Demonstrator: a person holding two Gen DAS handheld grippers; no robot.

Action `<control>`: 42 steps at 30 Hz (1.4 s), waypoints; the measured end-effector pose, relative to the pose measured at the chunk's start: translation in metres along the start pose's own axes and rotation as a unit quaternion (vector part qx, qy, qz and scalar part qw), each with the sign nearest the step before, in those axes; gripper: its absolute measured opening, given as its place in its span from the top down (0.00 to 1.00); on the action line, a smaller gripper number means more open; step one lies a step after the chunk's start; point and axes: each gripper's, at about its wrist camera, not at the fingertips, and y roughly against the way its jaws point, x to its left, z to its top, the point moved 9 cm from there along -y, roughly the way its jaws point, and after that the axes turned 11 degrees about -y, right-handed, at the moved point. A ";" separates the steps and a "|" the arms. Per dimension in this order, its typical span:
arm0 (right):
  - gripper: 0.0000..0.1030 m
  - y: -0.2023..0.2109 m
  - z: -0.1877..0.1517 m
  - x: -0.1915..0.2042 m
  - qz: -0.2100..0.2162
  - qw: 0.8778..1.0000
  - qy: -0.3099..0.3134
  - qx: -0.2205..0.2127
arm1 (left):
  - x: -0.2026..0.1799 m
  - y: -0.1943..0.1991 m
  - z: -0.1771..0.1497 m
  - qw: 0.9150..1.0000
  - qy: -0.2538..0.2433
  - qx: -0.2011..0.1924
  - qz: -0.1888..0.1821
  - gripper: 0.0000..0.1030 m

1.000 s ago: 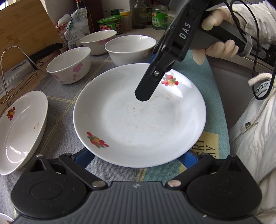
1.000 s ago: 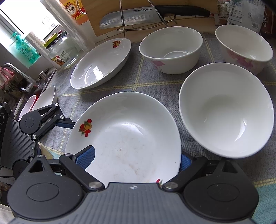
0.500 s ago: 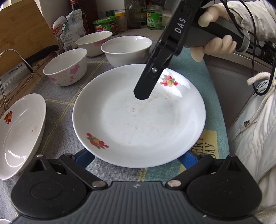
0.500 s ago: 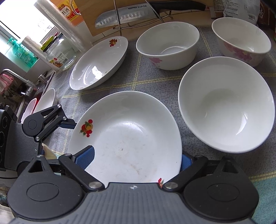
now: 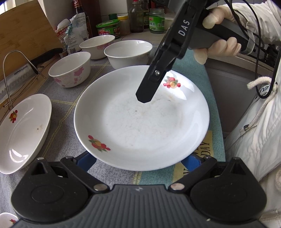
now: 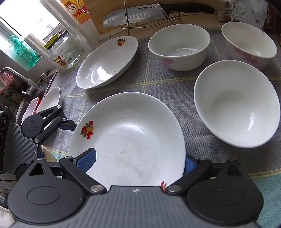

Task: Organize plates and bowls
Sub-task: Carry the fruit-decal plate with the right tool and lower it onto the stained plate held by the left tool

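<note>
A white plate (image 5: 140,122) with fruit decals lies on the chequered mat between both grippers. In the left wrist view my left gripper (image 5: 137,161) is open wide, and the plate's near rim covers its blue pads. My right gripper (image 6: 138,161) is open too. Its left pad (image 6: 87,159) lies over the plate and its right pad (image 6: 188,164) sits behind the rim. From the left wrist view one right finger (image 5: 145,94) hangs just above the plate's middle; the other is hidden. A second decal plate (image 6: 107,61) lies beyond.
Two pink-flowered bowls (image 6: 179,47) (image 6: 249,43) and a plain white bowl (image 6: 237,105) stand on the mat. A knife (image 6: 133,16) rests on a wire rack by a cutting board. Jars and bottles (image 5: 108,28) line the back. A sink (image 6: 28,87) with dishes is at left. A gloved hand (image 5: 217,47) holds the right gripper.
Both grippers keep the same stance around the plate. The views have shifted only a little, with more of the back shelf showing in the left wrist view.
</note>
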 end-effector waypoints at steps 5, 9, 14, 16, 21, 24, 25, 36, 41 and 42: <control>0.03 0.002 -0.002 0.015 0.002 1.000 0.013 -0.005 | -0.002 0.013 -0.006 1.000 0.008 -0.003 0.010 0.03; 0.03 0.001 -0.002 0.033 0.005 1.000 0.025 -0.007 | -0.003 0.026 -0.014 1.000 0.015 -0.002 0.021 0.03; 0.03 -0.002 -0.003 0.057 0.008 0.999 0.040 -0.007 | -0.006 0.046 -0.027 0.999 0.027 -0.004 0.036 0.03; 0.03 -0.005 -0.003 0.067 0.011 0.999 0.046 -0.006 | -0.005 0.054 -0.033 0.999 0.031 -0.003 0.044 0.03; 0.03 -0.011 -0.005 0.095 0.014 0.998 0.061 -0.007 | -0.003 0.073 -0.050 0.998 0.044 -0.003 0.054 0.03; 0.03 -0.016 -0.004 0.109 0.018 0.998 0.067 -0.006 | 0.000 0.084 -0.061 0.997 0.049 -0.004 0.062 0.03; 0.03 -0.018 -0.004 0.115 0.017 0.997 0.071 -0.005 | 0.001 0.087 -0.064 0.997 0.051 -0.004 0.064 0.03; 0.03 -0.043 0.000 0.171 0.022 0.995 0.100 0.000 | 0.014 0.124 -0.106 0.994 0.072 -0.001 0.086 0.03; 0.03 -0.055 0.002 0.194 0.025 0.993 0.111 0.002 | 0.020 0.139 -0.123 0.992 0.082 0.000 0.093 0.03; 0.03 -0.057 0.002 0.199 0.026 0.993 0.113 0.003 | 0.021 0.142 -0.126 0.992 0.084 0.001 0.095 0.03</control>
